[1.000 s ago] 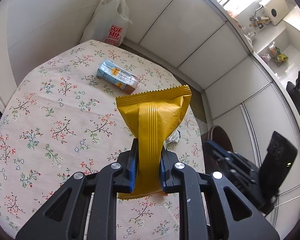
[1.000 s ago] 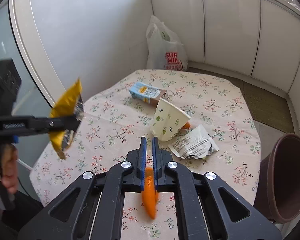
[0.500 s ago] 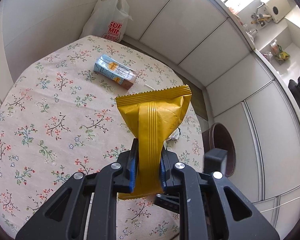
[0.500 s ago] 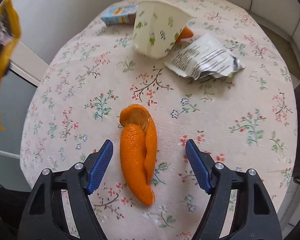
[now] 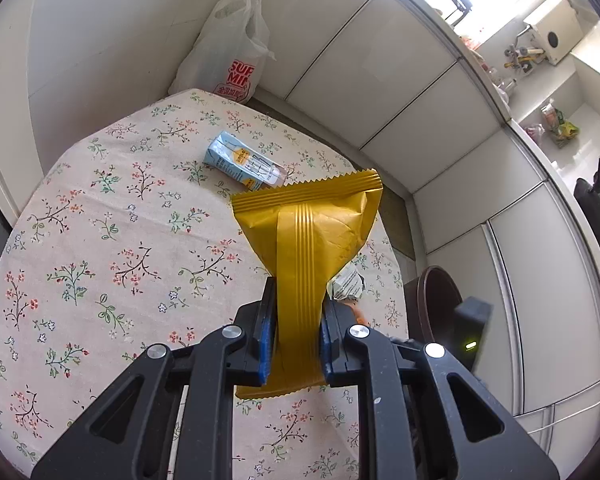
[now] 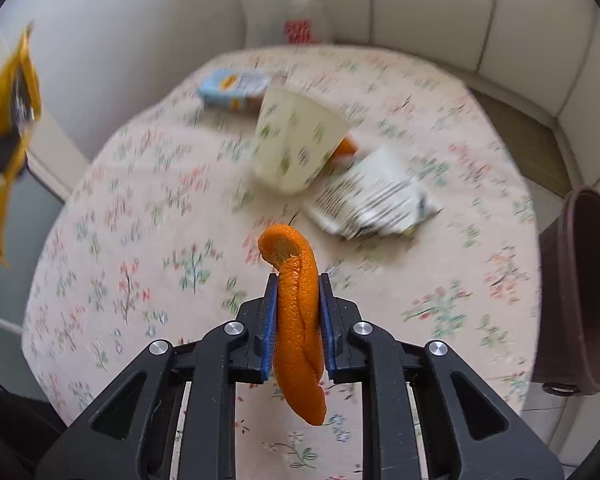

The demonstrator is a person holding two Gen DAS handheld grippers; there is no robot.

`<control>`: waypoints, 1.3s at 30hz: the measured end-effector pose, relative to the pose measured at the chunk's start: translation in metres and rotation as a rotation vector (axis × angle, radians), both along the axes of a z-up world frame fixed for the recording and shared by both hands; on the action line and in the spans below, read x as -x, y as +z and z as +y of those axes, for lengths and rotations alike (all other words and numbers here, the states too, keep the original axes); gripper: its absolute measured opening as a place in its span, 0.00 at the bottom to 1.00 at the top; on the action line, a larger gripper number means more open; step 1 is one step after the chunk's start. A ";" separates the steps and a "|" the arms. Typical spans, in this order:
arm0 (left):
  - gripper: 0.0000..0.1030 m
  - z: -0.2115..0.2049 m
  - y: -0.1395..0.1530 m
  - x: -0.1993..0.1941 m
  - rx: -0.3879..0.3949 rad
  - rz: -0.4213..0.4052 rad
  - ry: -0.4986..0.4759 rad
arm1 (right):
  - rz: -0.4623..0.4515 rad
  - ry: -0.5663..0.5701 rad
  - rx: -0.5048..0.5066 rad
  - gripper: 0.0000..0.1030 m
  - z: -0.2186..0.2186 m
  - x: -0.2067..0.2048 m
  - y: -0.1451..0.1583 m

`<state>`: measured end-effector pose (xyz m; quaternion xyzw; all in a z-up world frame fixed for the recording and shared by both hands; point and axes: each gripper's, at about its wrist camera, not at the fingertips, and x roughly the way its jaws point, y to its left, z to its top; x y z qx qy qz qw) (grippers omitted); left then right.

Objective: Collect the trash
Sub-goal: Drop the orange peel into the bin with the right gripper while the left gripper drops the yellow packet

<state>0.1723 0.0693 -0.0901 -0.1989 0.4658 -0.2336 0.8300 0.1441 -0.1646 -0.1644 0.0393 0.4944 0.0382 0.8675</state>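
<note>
Orange peel (image 6: 298, 320) is pinched in the right gripper (image 6: 298, 328) above the table (image 6: 140, 240), while the left gripper (image 5: 298, 340) clamps a yellow wrapper (image 5: 312, 232); ahead, cup (image 6: 296, 148) and carton (image 6: 232, 88) blur.

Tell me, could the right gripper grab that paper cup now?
Probably not yet: the right gripper is shut on the orange peel, so its jaws are full, though nothing blocks the way to the paper cup.
</note>
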 end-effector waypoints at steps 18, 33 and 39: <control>0.18 -0.040 -0.013 -0.001 -0.033 0.015 -0.054 | -0.300 -0.485 0.012 0.18 -0.178 0.036 0.099; 0.18 -0.116 -0.007 0.015 -0.057 -0.063 -0.139 | -0.389 -0.924 0.266 0.80 -0.241 0.083 0.115; 0.19 -0.193 0.017 0.018 -0.042 -0.121 -0.241 | -0.446 -1.125 0.212 0.93 -0.275 0.135 0.134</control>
